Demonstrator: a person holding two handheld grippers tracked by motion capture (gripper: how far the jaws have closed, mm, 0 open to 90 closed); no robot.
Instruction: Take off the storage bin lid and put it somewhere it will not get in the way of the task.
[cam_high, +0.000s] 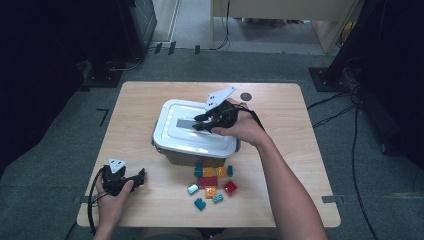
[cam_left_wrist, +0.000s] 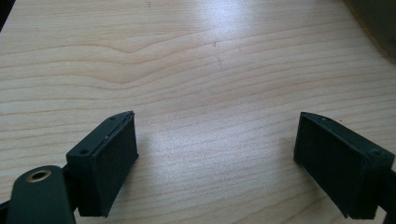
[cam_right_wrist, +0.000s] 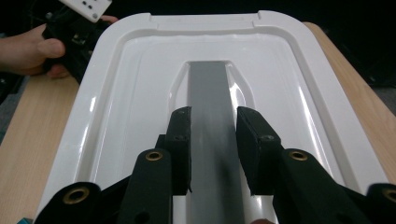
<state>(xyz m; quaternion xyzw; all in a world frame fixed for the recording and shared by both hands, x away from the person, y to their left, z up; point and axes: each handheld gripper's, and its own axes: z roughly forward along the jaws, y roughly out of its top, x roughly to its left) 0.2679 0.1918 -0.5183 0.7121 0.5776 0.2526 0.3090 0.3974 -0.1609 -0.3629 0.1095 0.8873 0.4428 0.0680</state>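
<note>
right gripper (cam_right_wrist: 213, 140) clamps the grey handle (cam_right_wrist: 210, 93) (running lengthwise along the lid (cam_right_wrist: 116, 84)).

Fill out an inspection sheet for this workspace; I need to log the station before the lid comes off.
Surface: wooden table, bare around the box.
Job's things: storage box with a white lid on; grey handle runs down the lid's middle.
Clutter: toy bricks, red, orange and teal, loose in front of the box; a small dark disc behind it.
Grippers: right gripper has its fingers on either side of the handle, shut on it; left gripper open over bare wood, nothing between its fingers.
Cables: black cables on the floor to the right.
Surroundings: grey carpet, dark equipment at both sides.
</note>
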